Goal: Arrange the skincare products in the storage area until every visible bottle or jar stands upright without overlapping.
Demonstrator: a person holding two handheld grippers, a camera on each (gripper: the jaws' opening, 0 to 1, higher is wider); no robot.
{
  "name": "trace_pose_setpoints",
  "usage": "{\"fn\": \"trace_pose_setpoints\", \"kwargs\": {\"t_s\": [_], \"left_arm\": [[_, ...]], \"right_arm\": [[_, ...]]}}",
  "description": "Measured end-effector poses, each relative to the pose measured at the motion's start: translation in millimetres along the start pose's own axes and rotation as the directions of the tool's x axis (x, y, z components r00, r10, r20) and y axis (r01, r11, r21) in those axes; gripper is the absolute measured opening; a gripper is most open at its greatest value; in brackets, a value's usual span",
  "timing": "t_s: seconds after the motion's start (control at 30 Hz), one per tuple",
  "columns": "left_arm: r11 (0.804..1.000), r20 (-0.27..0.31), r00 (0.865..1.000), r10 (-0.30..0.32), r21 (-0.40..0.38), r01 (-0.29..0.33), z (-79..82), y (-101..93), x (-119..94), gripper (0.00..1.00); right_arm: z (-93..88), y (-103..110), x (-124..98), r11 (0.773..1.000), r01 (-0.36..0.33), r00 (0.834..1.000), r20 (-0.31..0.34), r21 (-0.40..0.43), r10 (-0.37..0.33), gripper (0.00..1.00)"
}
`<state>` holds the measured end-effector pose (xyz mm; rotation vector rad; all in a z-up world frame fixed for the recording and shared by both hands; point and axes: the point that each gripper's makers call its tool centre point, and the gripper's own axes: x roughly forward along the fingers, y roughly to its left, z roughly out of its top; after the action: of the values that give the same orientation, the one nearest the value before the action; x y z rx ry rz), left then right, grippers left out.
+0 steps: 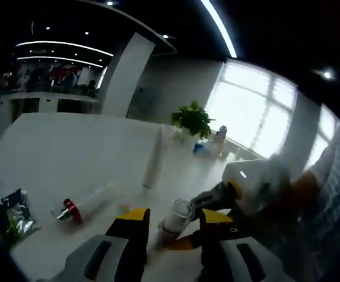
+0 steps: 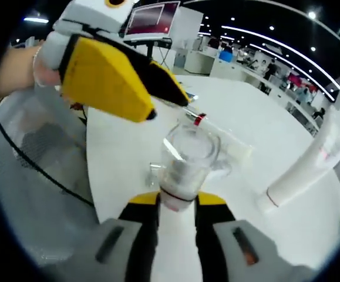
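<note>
We see our right tongs [image 2: 177,205] clamped on one clear-capped bottle [image 2: 184,161], left tongs [image 1: 168,232] apart around it, one white tube [image 2: 307,167] at 3 o'clock, white counter [image 2: 128,147].

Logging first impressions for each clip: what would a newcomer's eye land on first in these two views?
In the right gripper view, a white bottle with a clear cap sits between the right gripper jaws, with the yellow-and-black left gripper looming just above it. On the white table to the right stands a tall white tube, and a clear bottle with a red collar lies on its side in the left gripper view.
</note>
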<state>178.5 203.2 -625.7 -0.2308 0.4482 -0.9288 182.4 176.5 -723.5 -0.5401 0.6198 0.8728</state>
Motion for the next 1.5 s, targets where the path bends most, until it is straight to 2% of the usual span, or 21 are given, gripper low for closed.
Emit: {"fn": "trace_pose_setpoints", "kwargs": {"t_s": [0.03,0.1,0.17,0.23,0.37,0.47,0.63,0.67,0.77,0.83,0.93,1.0,1.13,1.33,1.43,1.5], "left_arm": [[1.0,0.02,1.0,0.01,-0.003,-0.01,3.4,2.0,-1,0.36],[0.997,0.061,0.997,0.056,0.043,-0.059,10.5,10.6,-3,0.38],[0.991,0.065,0.993,0.1,0.077,-0.105,10.7,18.4,-5,0.42],[0.989,0.059,0.991,0.116,0.083,-0.121,9.4,21.4,-6,0.44],[0.986,0.06,0.99,0.131,0.094,-0.137,9.5,25.0,-7,0.44],[0.98,0.057,0.987,0.15,0.126,-0.156,9.7,27.9,-7,0.44],[0.972,0.045,0.983,0.177,0.149,-0.182,7.3,33.1,-10,0.44],[0.969,0.045,0.982,0.185,0.155,-0.19,7.4,34.5,-10,0.45],[0.965,0.041,0.979,0.2,0.164,-0.204,7.0,37.4,-11,0.46],[0.966,0.041,0.979,0.198,0.16,-0.202,7.2,37.1,-11,0.46],[0.964,0.046,0.978,0.202,0.165,-0.207,7.7,37.8,-12,0.46],[0.964,0.045,0.978,0.206,0.165,-0.21,7.4,38.6,-12,0.46],[0.961,0.034,0.975,0.218,0.165,-0.221,5.2,42.2,-13,0.45],[0.957,0.014,0.973,0.232,0.178,-0.23,1.4,43.7,-11,0.45],[0.956,0.002,0.973,0.23,0.184,-0.227,-0.5,43.0,-10,0.45],[0.956,-0.001,0.974,0.229,0.192,-0.224,-0.7,42.5,-9,0.45]], "right_arm": [[-0.6,-4,0,1.0,0.015,1.0,0.001,0.006,-0.015,0.22],[-3.2,-13,1,0.996,0.055,0.998,0.005,0.068,-0.056,0.23],[-7.8,-26,0,0.983,0.093,0.996,0.001,0.158,-0.094,0.23],[-11.6,-35,-1,0.969,0.123,0.992,-0.006,0.213,-0.124,0.23],[-15.7,-48,-4,0.96,0.187,0.982,-0.016,0.208,-0.188,0.23],[-16.1,-52,-4,0.958,0.21,0.977,-0.012,0.196,-0.212,0.23],[-18.5,-60,-2,0.934,0.224,0.973,-0.01,0.277,-0.231,0.22],[-22.8,-60,-1,0.926,0.228,0.973,-0.03,0.301,-0.23,0.22],[-25.4,-64,-1,0.925,0.252,0.967,-0.035,0.285,-0.252,0.22],[-27.8,-69,0,0.923,0.277,0.961,-0.052,0.267,-0.273,0.22],[-29.5,-83,1,0.906,0.318,0.948,-0.061,0.28,-0.314,0.22],[-30.8,-94,1,0.887,0.352,0.934,-0.058,0.297,-0.352,0.21],[-38.1,-114,0,0.832,0.421,0.903,-0.079,0.362,-0.422,0.21],[-42.9,-130,1,0.789,0.488,0.867,-0.099,0.373,-0.489,0.21],[-44.9,-134,1,0.768,0.497,0.86,-0.11,0.403,-0.499,0.21],[-45.0,-133,1,0.765,0.5,0.858,-0.113,0.407,-0.501,0.21]]}}
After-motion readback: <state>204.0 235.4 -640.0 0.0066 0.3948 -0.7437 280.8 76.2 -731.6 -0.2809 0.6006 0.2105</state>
